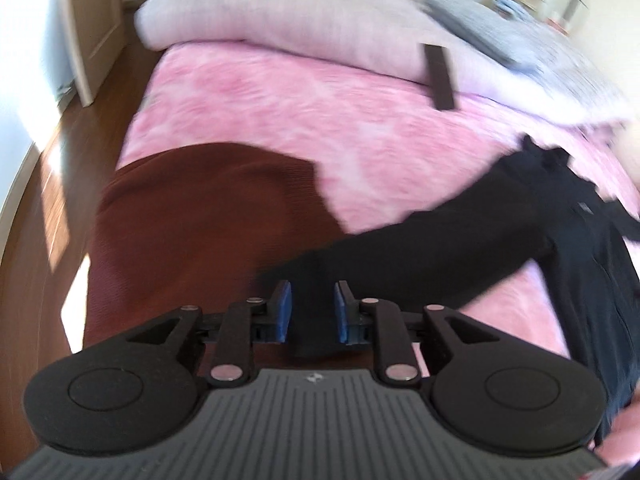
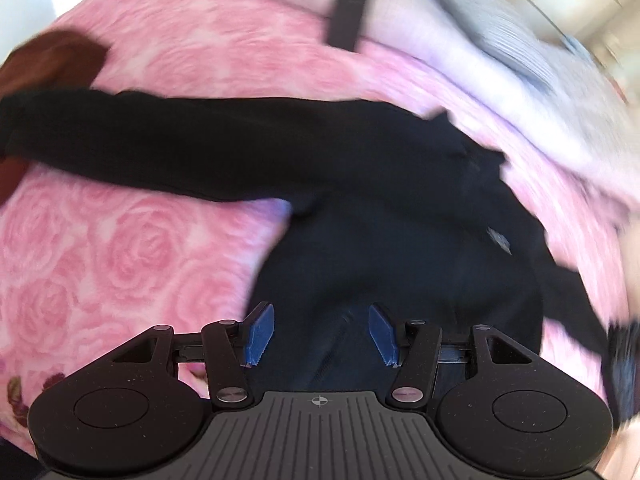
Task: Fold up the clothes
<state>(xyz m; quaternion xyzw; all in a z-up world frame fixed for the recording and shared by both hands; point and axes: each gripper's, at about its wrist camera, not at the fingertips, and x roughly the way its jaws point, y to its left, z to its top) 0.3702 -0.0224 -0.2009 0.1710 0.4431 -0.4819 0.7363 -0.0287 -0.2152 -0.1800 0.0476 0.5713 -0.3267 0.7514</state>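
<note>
Bed w/ pink rose-patterned fleece blanket [image 1: 280,92] fills most of room. Pale lilac folded duvet [image 1: 280,24] at far end, grey-blue striped pillow [image 1: 480,28] on it. Dark brown wood-plank floor [image 1: 36,200] along bed's left side, sunlit patches. Cream wardrobe door [image 1: 92,28] beyond. Pale walls; views blurred.

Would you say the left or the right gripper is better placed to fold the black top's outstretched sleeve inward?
Left, probably. The left gripper is open right at the cuff end of the black top, whose sleeve stretches toward the brown garment. The right gripper is open over the body.
</note>
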